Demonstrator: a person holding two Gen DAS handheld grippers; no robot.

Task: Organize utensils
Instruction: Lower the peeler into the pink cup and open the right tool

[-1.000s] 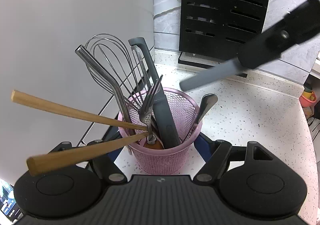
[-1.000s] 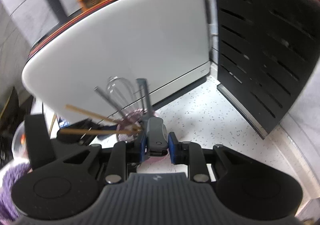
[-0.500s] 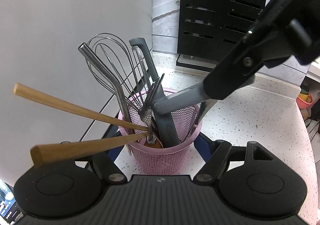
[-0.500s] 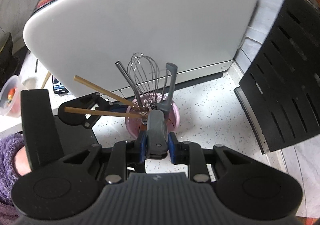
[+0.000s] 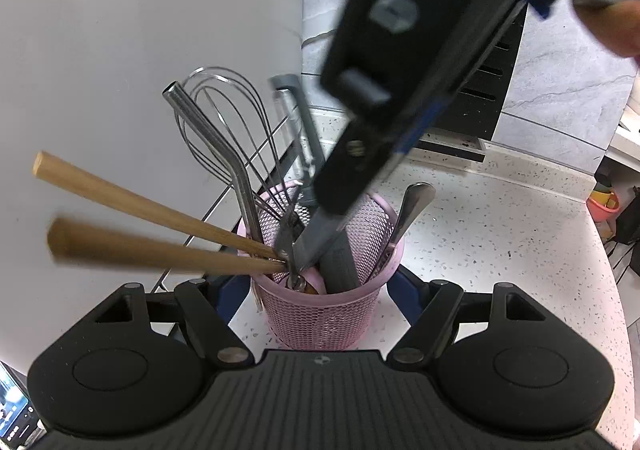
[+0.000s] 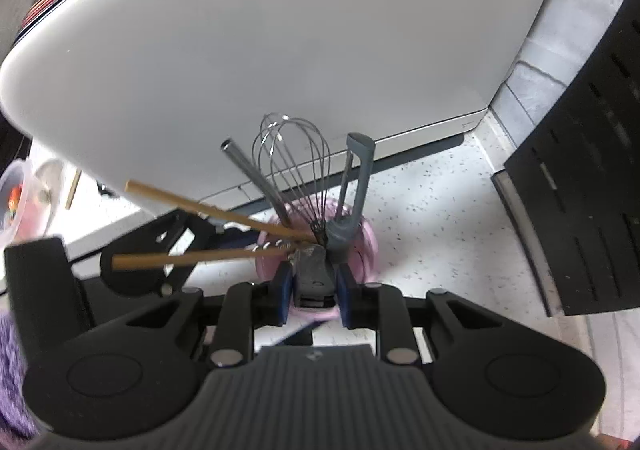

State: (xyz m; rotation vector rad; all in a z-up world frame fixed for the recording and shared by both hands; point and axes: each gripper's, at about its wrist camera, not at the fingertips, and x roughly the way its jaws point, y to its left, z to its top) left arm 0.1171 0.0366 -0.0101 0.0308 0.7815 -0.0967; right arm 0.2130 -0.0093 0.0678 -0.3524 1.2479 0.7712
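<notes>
My right gripper (image 6: pixel 311 292) has its jaws closed on a grey-handled utensil (image 5: pixel 320 232), its lower end already down inside the pink mesh holder (image 5: pixel 332 314). My left gripper (image 5: pixel 316 286) has its jaws spread wide on either side of the holder; I cannot tell whether they touch it. The holder stands on the speckled tabletop (image 5: pixel 500 250) just beside a white appliance (image 6: pixel 280 50), with a whisk (image 5: pixel 224 130) and wooden chopsticks (image 5: pixel 152 226) in it.
</notes>
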